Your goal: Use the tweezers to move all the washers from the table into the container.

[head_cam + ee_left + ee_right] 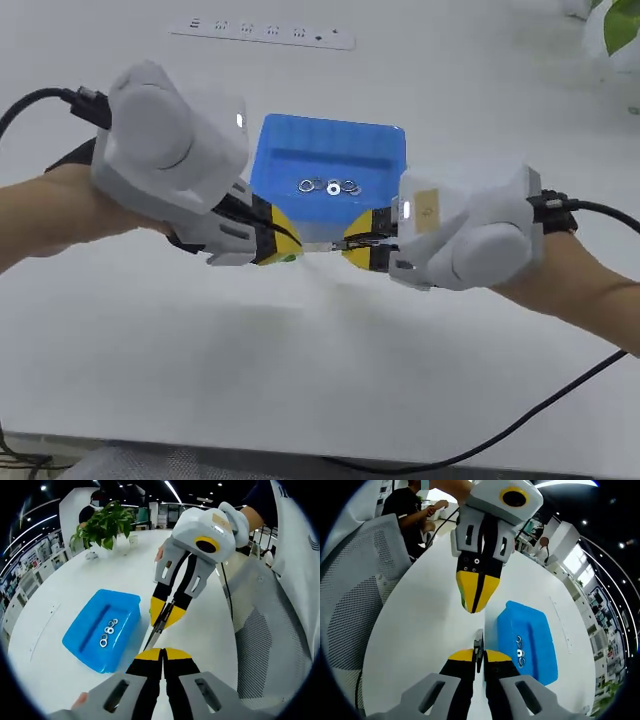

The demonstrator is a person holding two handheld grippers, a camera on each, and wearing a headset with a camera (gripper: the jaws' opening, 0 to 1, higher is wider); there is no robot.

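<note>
Right gripper: clenched on the tweezers, whose shaft sticks out between its jaws toward the other gripper.
Left gripper: jaws pressed together with nothing seen between them, tips just beside the tweezers' free end.
Likely reason: nose-to-nose hold to steady or re-seat the tool.
Washers: clustered on the floor of the blue container, beyond the tweezers and apart from both jaws.
Progress: judged near the end.
</note>
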